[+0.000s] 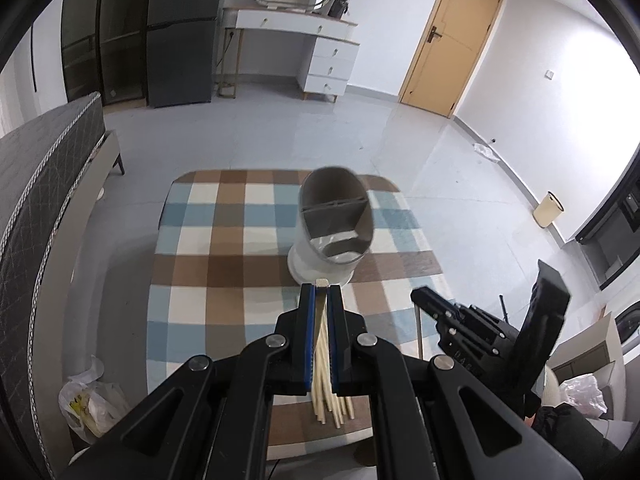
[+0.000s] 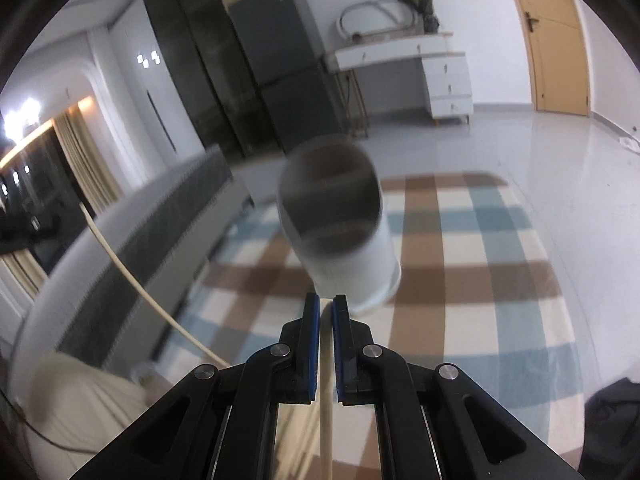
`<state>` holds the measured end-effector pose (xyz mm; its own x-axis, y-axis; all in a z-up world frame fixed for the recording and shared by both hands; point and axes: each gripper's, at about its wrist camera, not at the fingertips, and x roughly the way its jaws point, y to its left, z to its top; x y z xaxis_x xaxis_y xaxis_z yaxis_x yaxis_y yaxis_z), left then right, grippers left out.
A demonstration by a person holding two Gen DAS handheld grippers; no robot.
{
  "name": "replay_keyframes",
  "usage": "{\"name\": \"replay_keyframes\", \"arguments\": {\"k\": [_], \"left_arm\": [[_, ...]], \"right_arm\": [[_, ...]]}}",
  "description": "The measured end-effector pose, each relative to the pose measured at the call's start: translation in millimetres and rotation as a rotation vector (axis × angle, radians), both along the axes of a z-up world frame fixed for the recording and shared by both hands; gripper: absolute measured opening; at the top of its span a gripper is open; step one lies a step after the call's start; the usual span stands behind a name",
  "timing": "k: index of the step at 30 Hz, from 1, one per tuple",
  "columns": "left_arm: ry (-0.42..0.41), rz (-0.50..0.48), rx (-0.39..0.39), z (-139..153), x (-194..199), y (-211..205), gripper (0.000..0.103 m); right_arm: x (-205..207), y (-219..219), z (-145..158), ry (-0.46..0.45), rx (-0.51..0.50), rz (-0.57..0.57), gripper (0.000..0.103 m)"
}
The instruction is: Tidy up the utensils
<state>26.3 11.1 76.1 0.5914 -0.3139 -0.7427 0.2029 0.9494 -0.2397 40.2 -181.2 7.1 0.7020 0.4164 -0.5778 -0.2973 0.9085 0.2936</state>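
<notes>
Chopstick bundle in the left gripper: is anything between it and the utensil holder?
Nothing visible. The left gripper holds the chopstick bundle just short of the utensil holder; only bare checkered tablecloth lies between them, and its compartments look unblocked.

White holder (image 1: 320, 258), grey inside; pale chopsticks (image 1: 326, 394); tablecloth (image 1: 208, 248) checked brown, blue, cream (seemingly).

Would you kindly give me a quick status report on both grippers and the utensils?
Left gripper shut on chopstick bundle. Right gripper shut on single chopstick. Utensil holder upright on checkered table, nothing blocking it.
</notes>
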Motion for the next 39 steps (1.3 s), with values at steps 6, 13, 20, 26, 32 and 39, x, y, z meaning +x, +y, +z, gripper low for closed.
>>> {"name": "replay_keyframes", "arguments": {"k": [6,13,20,26,32,39], "left_arm": [[-0.023,-0.013,-0.037,32,11,0,0.001],[-0.099,-0.003,-0.043,72,49,6,0.001],[-0.135,-0.025,-0.036,80,102,0,0.001],[-0.091,-0.045,-0.07,63,142,0,0.001],[-0.074,-0.063,-0.074,48,166,-3,0.001],[-0.06,-0.073,-0.057,37,173,-10,0.001]], "right_arm": [[7,-1,63,-0.178,0.077,-0.011,0.005],[53,10,139,-0.366,0.145,-0.014,0.006],[115,28,164,-0.494,0.166,-0.04,0.006],[167,30,144,-0.48,0.219,-0.12,0.006],[197,23,123,-0.453,0.236,-0.173,0.006],[206,19,93,-0.457,0.234,-0.239,0.006]]}}
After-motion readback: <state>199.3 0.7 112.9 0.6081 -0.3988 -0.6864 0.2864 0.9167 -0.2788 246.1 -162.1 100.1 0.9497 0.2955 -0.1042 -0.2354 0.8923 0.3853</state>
